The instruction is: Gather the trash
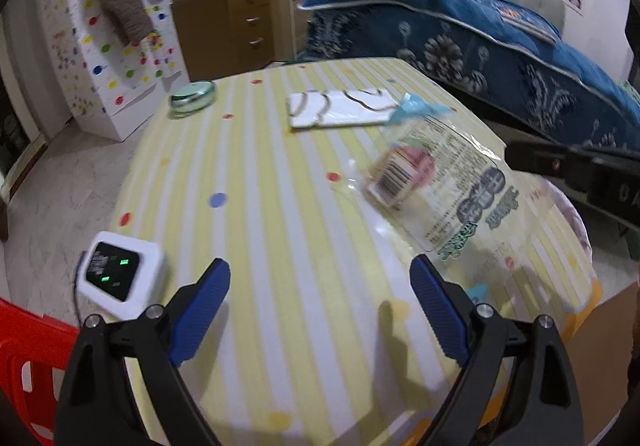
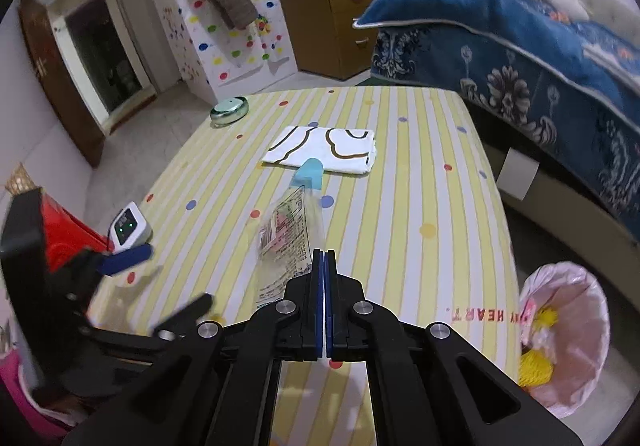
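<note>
A clear plastic wrapper [image 2: 286, 242] with printed labels and a light blue tip hangs edge-on from my right gripper [image 2: 325, 255], whose blue pads are shut on its near corner. The left wrist view shows the same wrapper [image 1: 436, 182] lifted above the yellow striped table [image 1: 280, 206], with the right gripper's black body at the right edge. My left gripper [image 1: 320, 266] hovers low over the table, open, with nothing between its fingers. A bin lined with a pink bag [image 2: 568, 298] stands on the floor off the table's right side, with yellow and pink rubbish inside.
On the table lie a folded white cloth [image 2: 324, 146], a round green tin [image 2: 229, 111] at the far left corner, and a white device with green lights [image 1: 120, 270] at the left edge. A red chair [image 1: 28, 342] stands near left, and a blue-covered bed [image 2: 540, 78] runs along the right.
</note>
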`<state>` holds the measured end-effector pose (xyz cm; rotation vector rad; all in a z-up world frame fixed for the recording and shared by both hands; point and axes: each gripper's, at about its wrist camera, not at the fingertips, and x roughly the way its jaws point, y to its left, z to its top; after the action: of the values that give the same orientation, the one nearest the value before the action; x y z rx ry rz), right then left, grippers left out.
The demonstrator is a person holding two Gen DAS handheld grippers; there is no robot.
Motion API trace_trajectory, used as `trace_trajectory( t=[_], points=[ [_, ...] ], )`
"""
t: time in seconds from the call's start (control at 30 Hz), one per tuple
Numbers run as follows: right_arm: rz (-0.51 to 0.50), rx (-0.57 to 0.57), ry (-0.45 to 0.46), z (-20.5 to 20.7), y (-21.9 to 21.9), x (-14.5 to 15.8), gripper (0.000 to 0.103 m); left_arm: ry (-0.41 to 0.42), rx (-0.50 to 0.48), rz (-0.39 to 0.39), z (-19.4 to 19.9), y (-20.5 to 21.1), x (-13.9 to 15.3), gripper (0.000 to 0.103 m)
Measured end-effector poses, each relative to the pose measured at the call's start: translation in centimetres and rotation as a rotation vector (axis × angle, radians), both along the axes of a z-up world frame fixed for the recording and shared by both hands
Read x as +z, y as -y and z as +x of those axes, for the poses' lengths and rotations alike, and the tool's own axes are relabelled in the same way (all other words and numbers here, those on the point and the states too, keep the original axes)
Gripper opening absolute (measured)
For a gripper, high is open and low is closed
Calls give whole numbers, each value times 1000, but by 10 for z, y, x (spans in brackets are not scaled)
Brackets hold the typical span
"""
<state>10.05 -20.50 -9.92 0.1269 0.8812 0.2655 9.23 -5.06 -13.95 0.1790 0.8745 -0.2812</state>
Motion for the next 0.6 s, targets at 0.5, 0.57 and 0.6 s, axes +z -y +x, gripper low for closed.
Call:
trace_trajectory(
  t=[0.5,0.57,0.6],
  points=[
    [149,105,-47,-1,-13,-10,26,-14,-53,4,2,9,-22,82],
    [131,111,-52,1,-16,-13,36,-13,-58,4,2,9,-22,82],
    [119,111,-53,1,-17,-15,38,-13,-59,4,1,9,-22,82]
  ],
)
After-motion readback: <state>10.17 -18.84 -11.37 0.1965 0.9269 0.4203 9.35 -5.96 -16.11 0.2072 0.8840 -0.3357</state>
